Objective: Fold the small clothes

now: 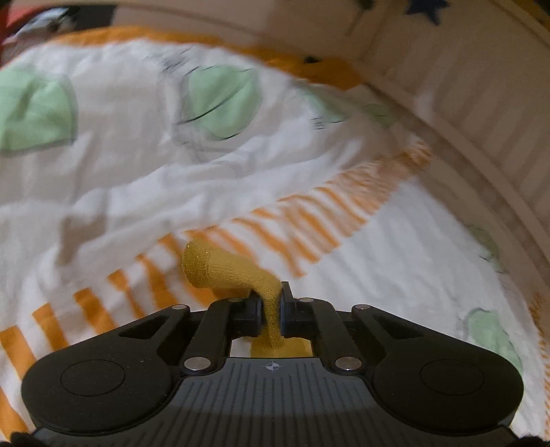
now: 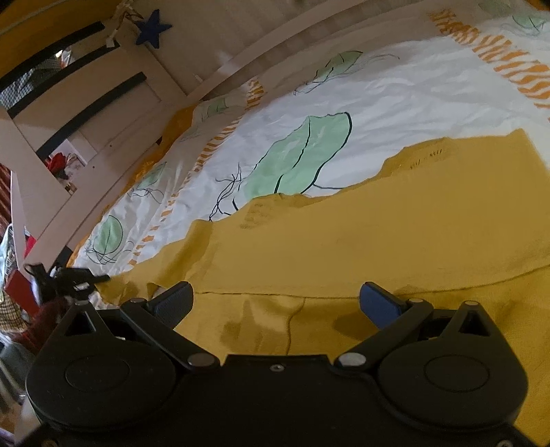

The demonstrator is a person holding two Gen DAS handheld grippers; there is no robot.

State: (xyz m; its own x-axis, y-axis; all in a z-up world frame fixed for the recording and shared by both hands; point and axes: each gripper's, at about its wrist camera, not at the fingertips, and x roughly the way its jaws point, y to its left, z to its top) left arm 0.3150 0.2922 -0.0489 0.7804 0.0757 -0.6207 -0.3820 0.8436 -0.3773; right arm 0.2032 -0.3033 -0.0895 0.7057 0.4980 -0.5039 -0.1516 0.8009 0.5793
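Nearest to me, my left gripper had its fingers pressed together on a narrow bunched strip of mustard knit, an edge or corner of the yellow garment. The strip ran up between the fingers and curled away to the front-left, lifted off the bed. The left view was blurred, so I could not tell how much cloth trailed below.

My right gripper had its fingers spread wide, holding nothing. It hovered low over the main body of the same garment, which lay flat on the bed directly ahead of and under the fingers. A seam or fold line ran left to right just beyond the fingertips, so the garment's long axis lay across my right gripper's line of sight, not along it. In that view the left gripper showed small at the far left, at the garment's left end.

Beyond the cloth lay the bedsheet, white with green leaf prints and orange stripes, then the white wooden bed frame and a dark blue star hanging on it.

I judged that the left gripper held the end to be carried over, while the right was nearer the middle and free to pin or pinch.
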